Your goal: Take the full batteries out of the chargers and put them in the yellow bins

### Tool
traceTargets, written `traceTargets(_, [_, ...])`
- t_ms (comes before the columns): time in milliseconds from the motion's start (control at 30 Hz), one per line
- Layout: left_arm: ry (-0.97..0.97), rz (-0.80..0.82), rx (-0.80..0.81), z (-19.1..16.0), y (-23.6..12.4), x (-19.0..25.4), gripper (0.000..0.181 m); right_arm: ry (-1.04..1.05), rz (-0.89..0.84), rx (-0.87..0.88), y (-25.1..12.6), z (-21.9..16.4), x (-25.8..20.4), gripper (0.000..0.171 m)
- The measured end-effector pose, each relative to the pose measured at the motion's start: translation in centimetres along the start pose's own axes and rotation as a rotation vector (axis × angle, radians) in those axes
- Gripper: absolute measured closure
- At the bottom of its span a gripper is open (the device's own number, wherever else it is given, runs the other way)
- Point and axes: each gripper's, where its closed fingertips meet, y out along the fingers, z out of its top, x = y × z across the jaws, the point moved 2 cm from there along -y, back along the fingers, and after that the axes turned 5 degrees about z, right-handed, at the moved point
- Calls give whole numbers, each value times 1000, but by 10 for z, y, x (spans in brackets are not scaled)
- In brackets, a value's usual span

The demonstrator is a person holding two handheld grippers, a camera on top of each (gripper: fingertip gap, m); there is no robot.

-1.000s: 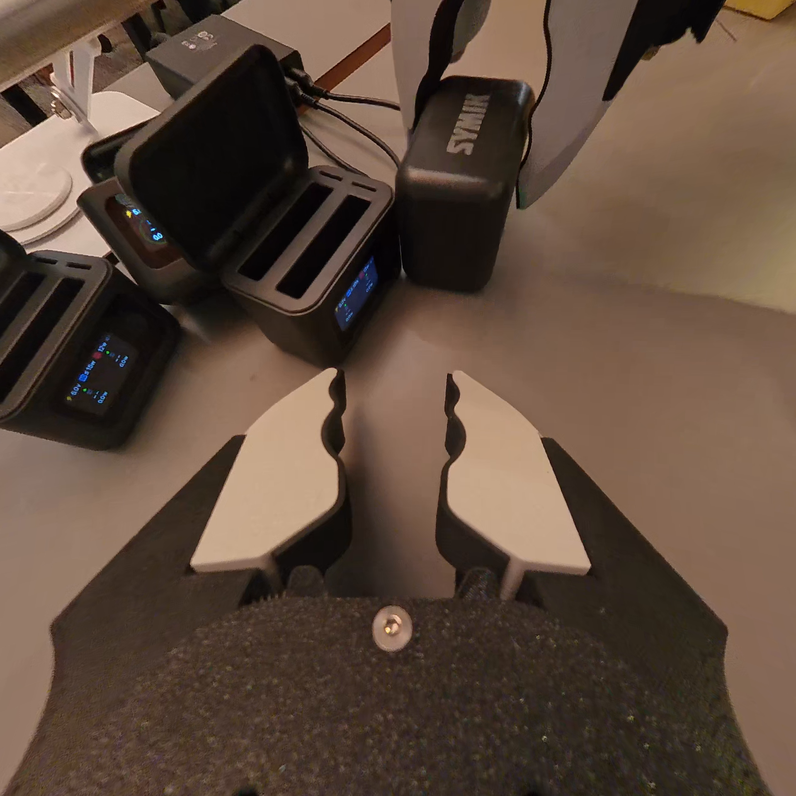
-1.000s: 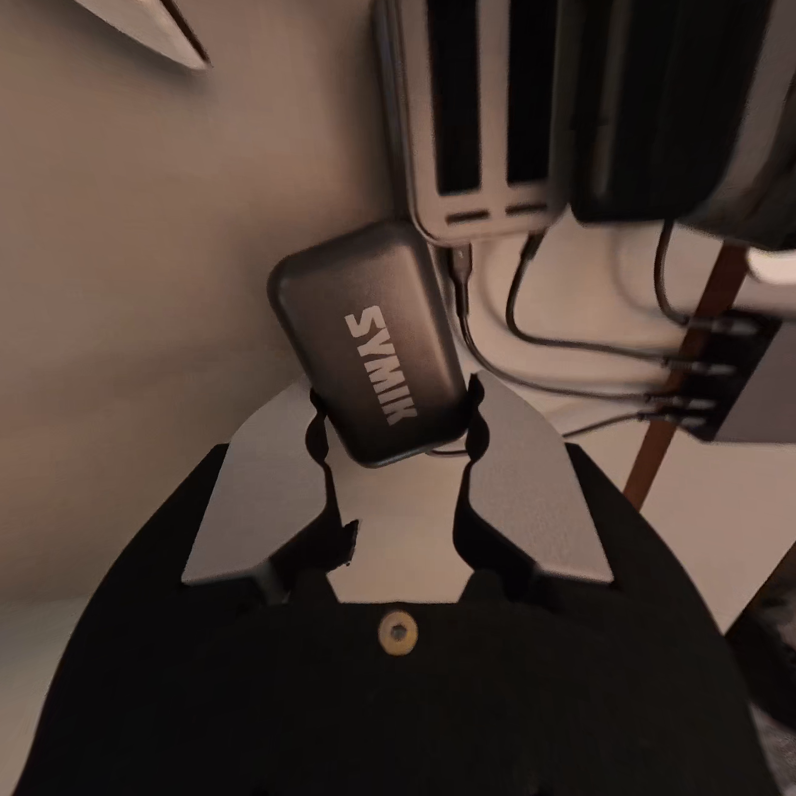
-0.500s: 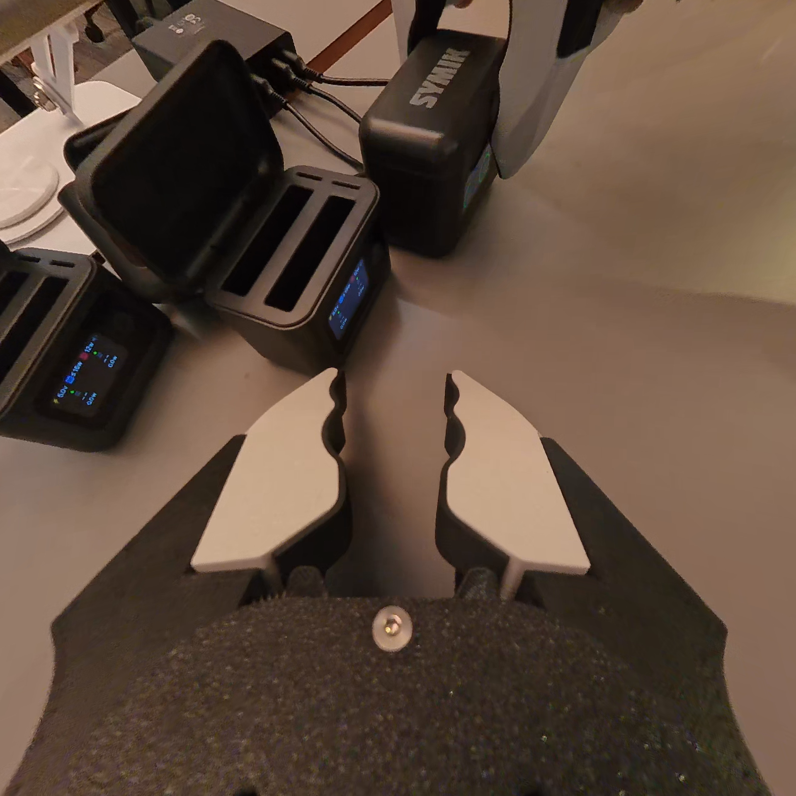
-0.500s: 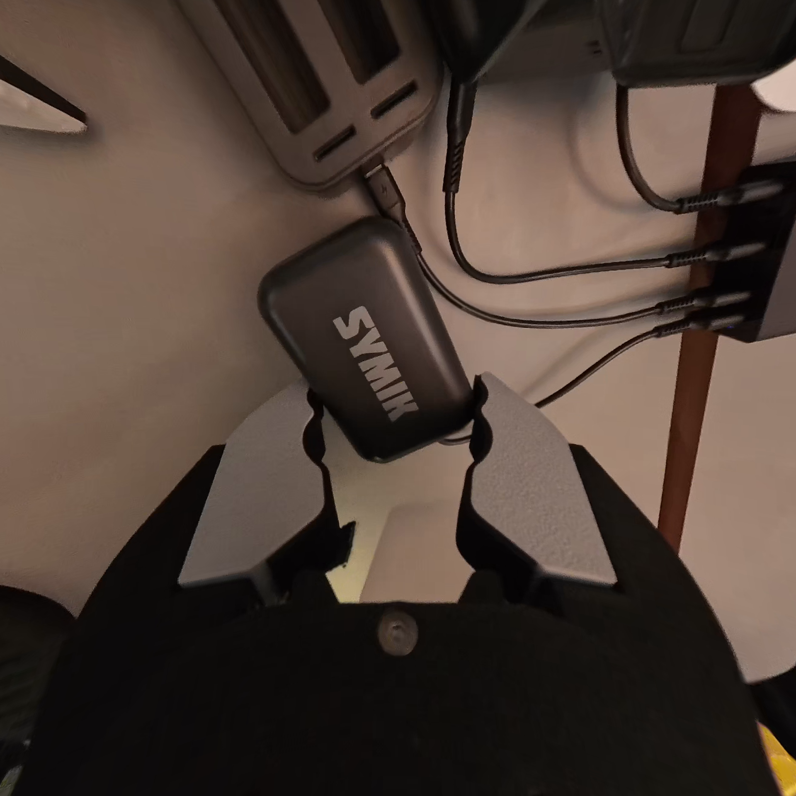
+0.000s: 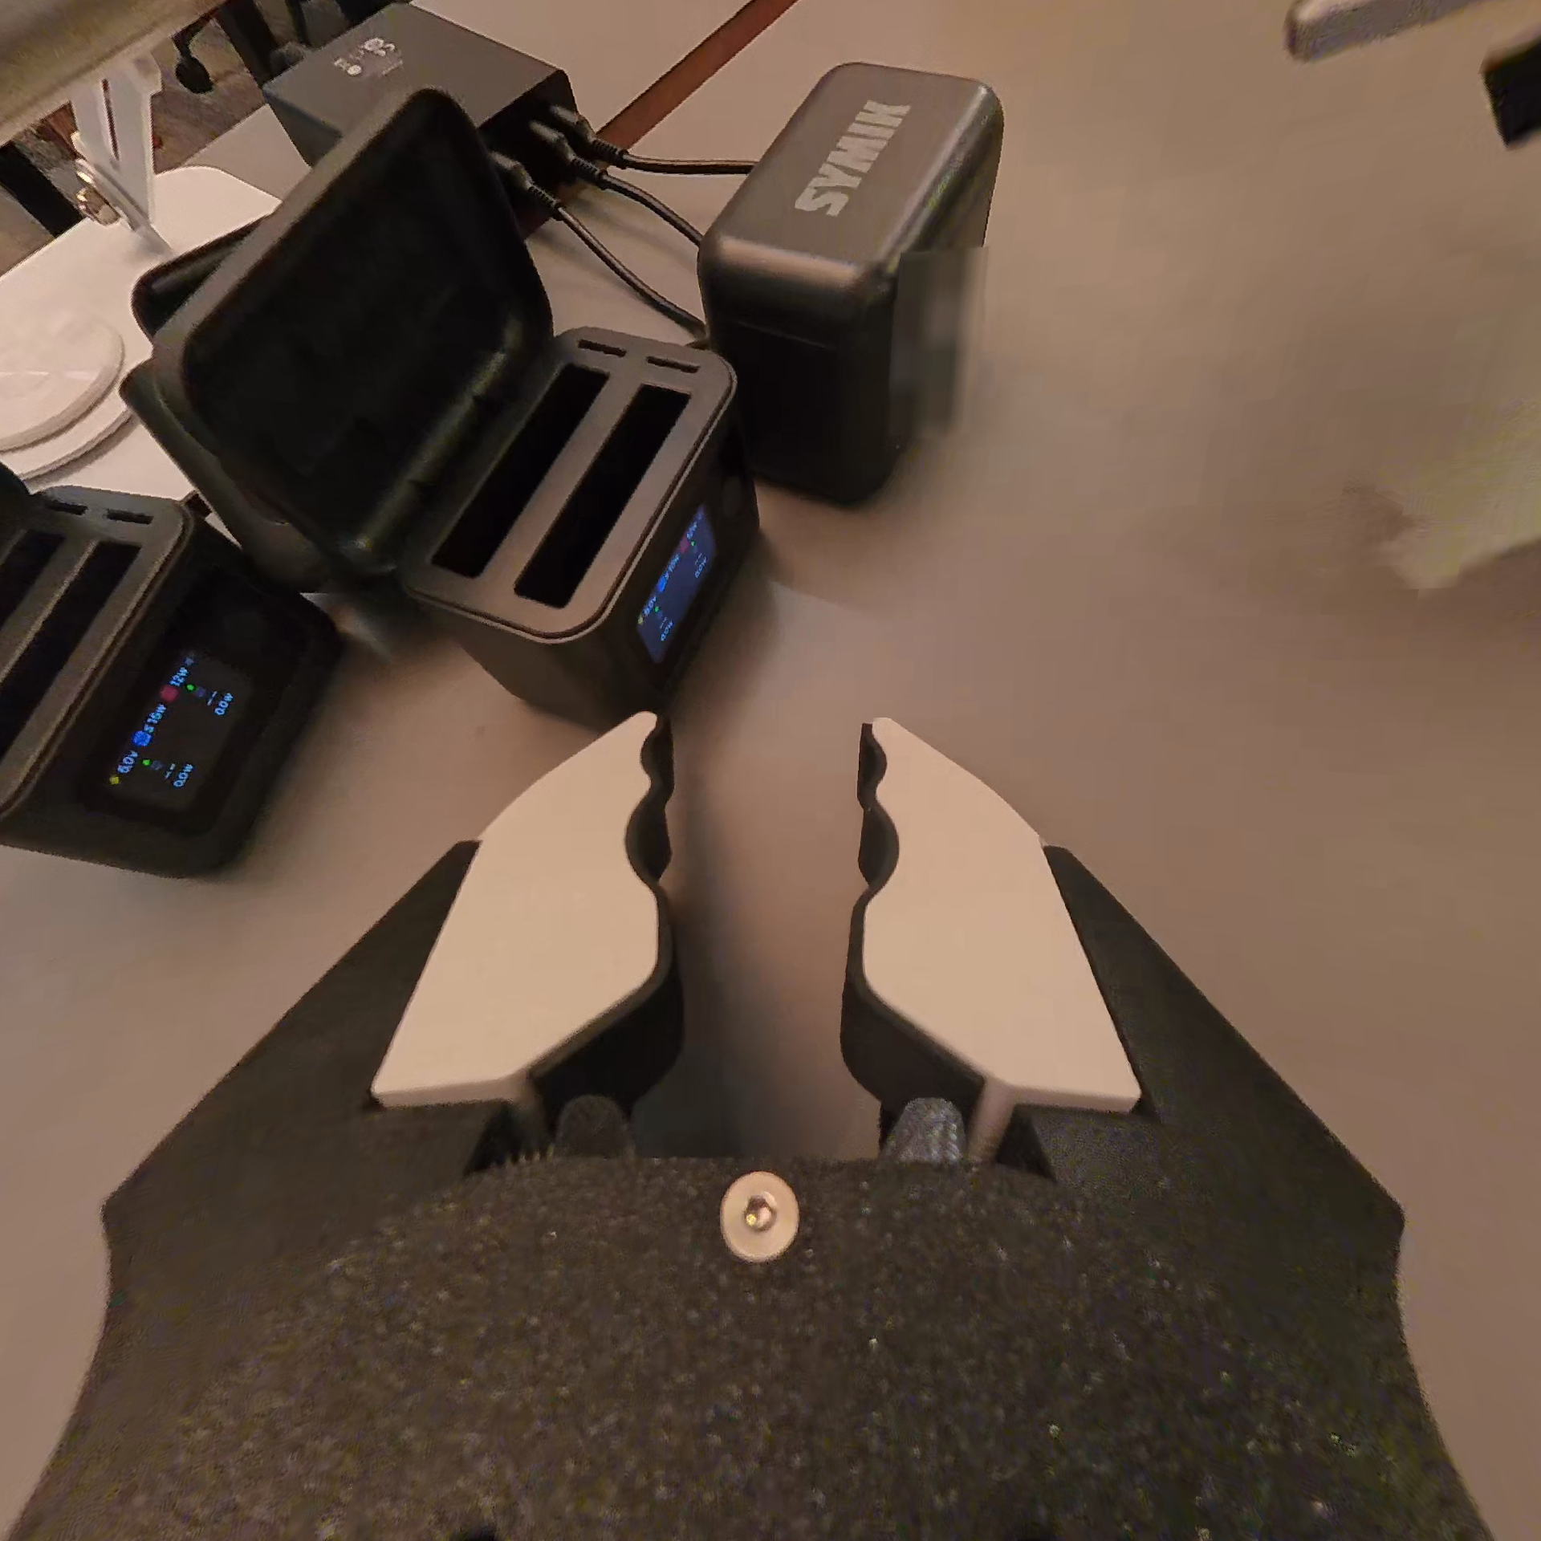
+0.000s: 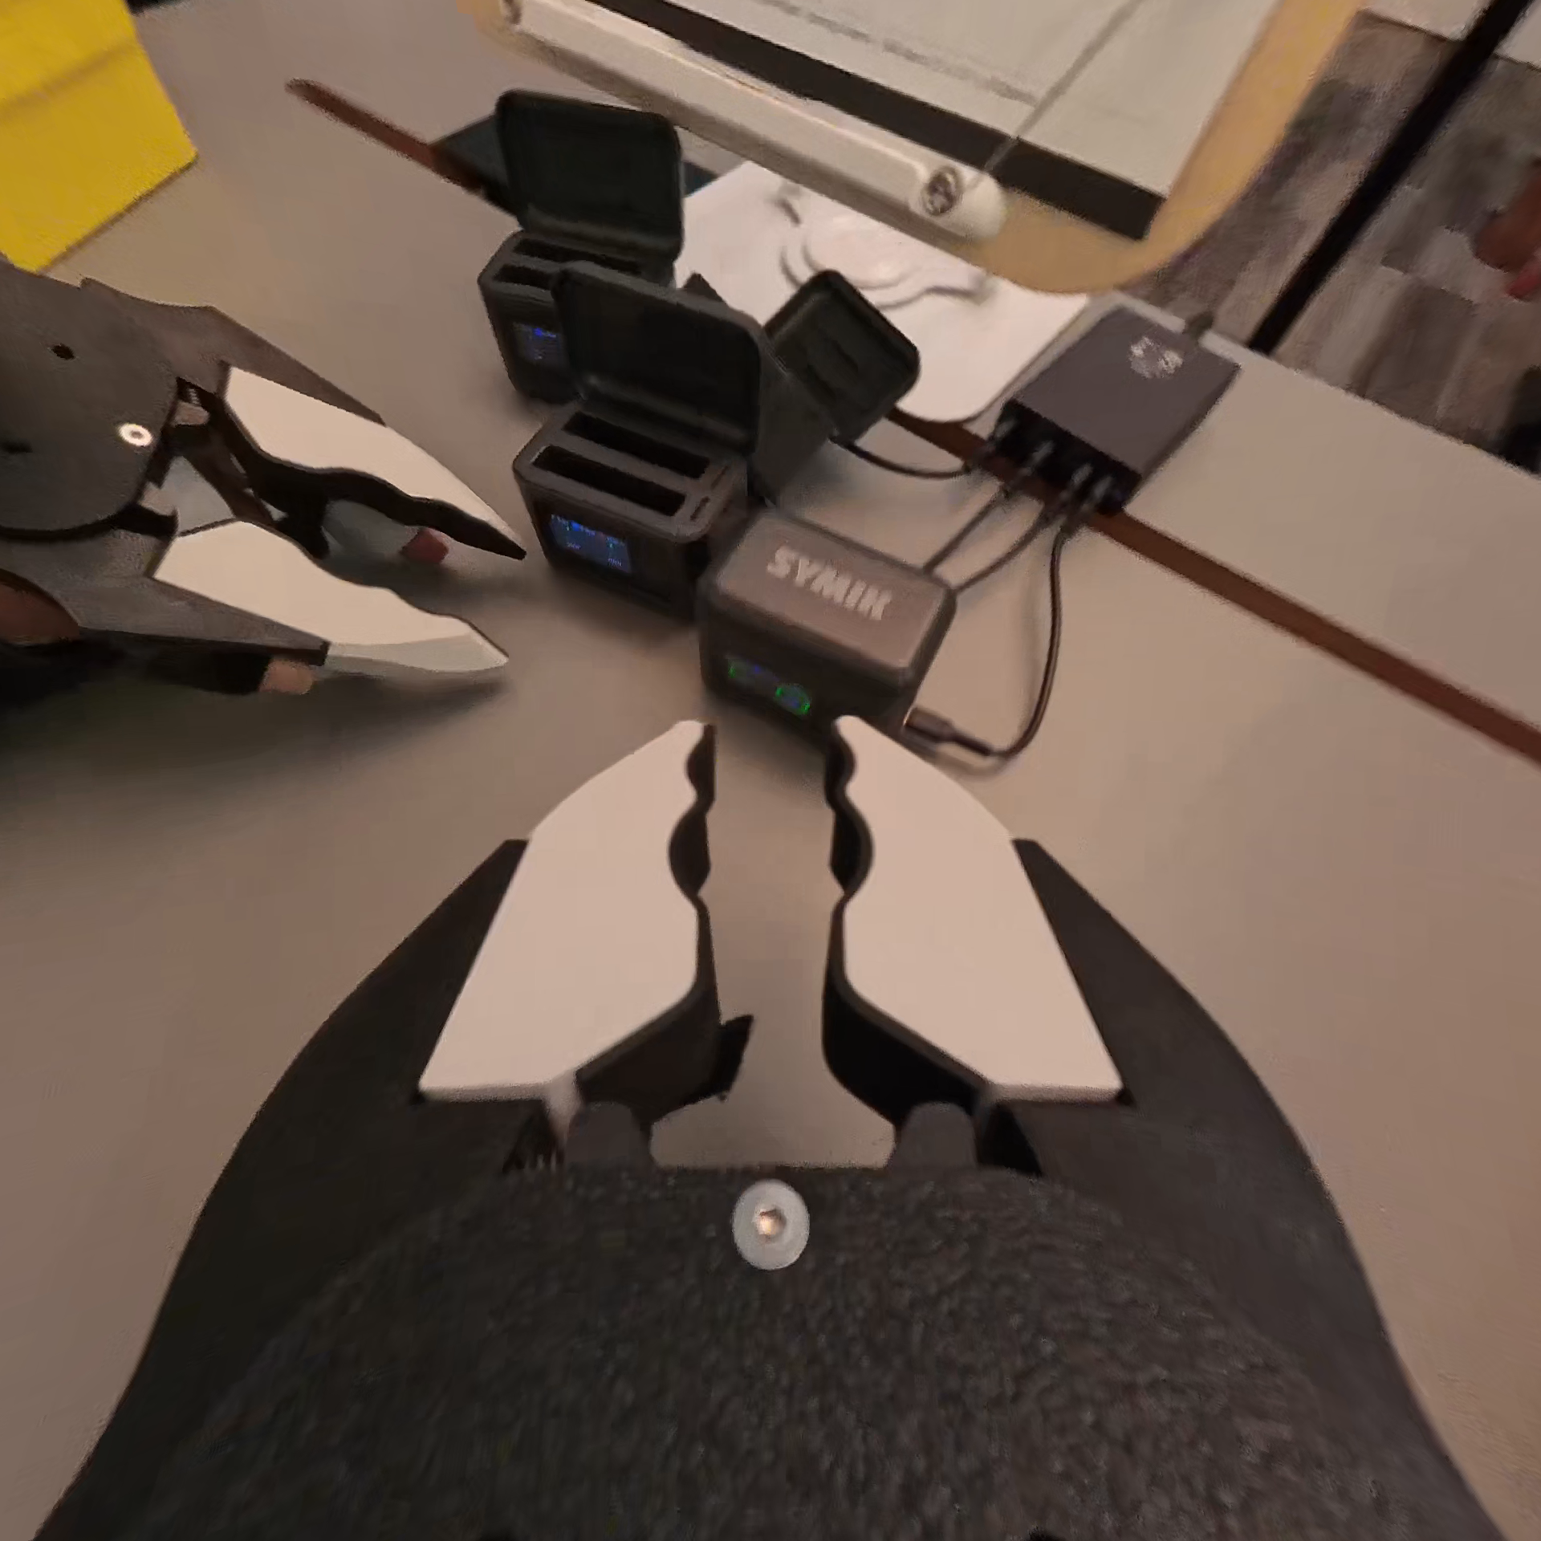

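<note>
A closed black charger (image 6: 821, 617) with its lid shut and green lights on its front stands just past my right gripper (image 6: 771, 734), which is open, empty and clear of it. It also shows in the left wrist view (image 5: 850, 250). Next to it an open charger (image 5: 584, 517) shows two dark slots; I see no battery in them. My left gripper (image 5: 763, 734) is open and empty just in front of that charger, and it shows at the left of the right wrist view (image 6: 492, 600). A yellow bin (image 6: 75, 125) is at the far left.
Another open charger (image 5: 125, 667) stands at the left, and further open chargers (image 6: 575, 275) behind. Black cables (image 6: 1034, 584) run to a power hub (image 6: 1117, 400) at the back right. A white pad (image 6: 875, 258) lies behind the chargers. The left gripper's tips are roughly 15 cm from the right gripper's. The open charger (image 5: 584, 517) sits 4 cm or so from the ends of my left fingers.
My right gripper let go of the closed charger's top and drew back and down to table level. The charger was shifted a little before that. My left gripper hardly moved.
</note>
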Motion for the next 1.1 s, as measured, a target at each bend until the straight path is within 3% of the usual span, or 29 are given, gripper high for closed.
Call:
traceTargets(133, [-4,9,18,3,-1,-1,141,84,-81,6,-2,-35,-17,171])
traceTargets(433, [12,12,32,8,0,4,143,163,-223,-33,9,-66,-14,171])
traceTargets(1100, [31,19,51,19,10,19,145,170,-244,-2,5,-63,-8,171])
